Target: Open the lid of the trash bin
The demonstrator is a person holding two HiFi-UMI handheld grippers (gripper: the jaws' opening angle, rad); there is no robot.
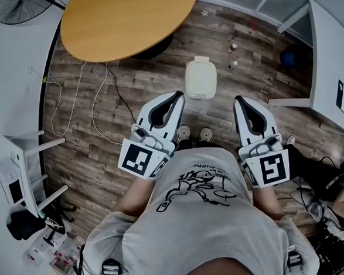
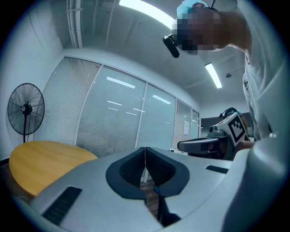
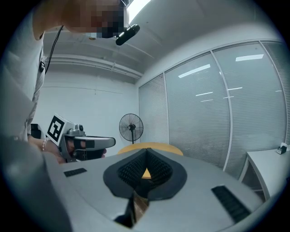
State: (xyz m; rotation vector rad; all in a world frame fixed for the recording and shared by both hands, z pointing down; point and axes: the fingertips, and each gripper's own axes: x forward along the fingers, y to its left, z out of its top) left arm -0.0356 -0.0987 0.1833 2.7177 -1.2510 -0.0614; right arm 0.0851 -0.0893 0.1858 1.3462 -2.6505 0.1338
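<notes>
You are at the very start of the job. The trash bin (image 1: 201,79) stands on the wood floor (image 1: 123,108), just in front of your shoes (image 1: 184,133). Its white lid (image 1: 201,86) is down flat, so nothing is open yet.

Your left gripper (image 1: 178,96) is closed. Its two dark pads meet at the tips and there is nothing between them. Your right gripper (image 1: 238,100) is the same, pinched closed on nothing.

You hold both grippers up by your tummy, side by side, with the bin between and a little ahead of them. They point forward and out into the room, not down. In the gripper views you see the glass wall, the fan (image 2: 25,111) and the round table (image 1: 128,16), but not the bin.

I think the next move is to bend down and tip one gripper toward the bin. It needs to let its jaws come apart, or to slip a closed tip under the rim of the lid. The near rim looks like the side to lift, but from up here I cannot tell for sure where the hinge is.
</notes>
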